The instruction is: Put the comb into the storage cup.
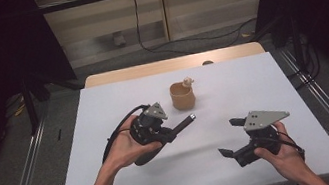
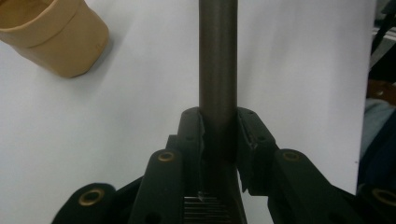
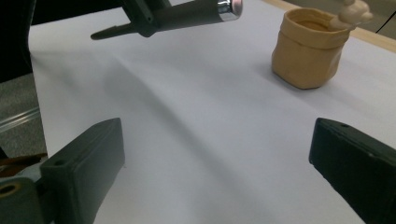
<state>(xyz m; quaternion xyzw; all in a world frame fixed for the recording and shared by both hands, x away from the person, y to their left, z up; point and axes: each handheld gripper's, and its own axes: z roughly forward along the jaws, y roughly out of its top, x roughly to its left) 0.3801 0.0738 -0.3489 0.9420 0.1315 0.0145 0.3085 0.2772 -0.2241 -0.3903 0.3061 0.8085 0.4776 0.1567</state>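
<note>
The left tongs (image 1: 175,132) pinch a dark grey cylindrical tool (image 1: 184,124) by its handle end, holding it above the white surface (image 1: 252,83), its metal-capped tip pointing toward the tan cup (image 1: 182,95) nearby. The right tongs (image 1: 231,137) hover spread wide with nothing between them, well apart from the cup.

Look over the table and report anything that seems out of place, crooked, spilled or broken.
Nothing is spilled or broken. The tan cup stands upright on the white table, with a small pale figure perched on its rim. The left gripper holds a dark rod; the right gripper is open.
</note>
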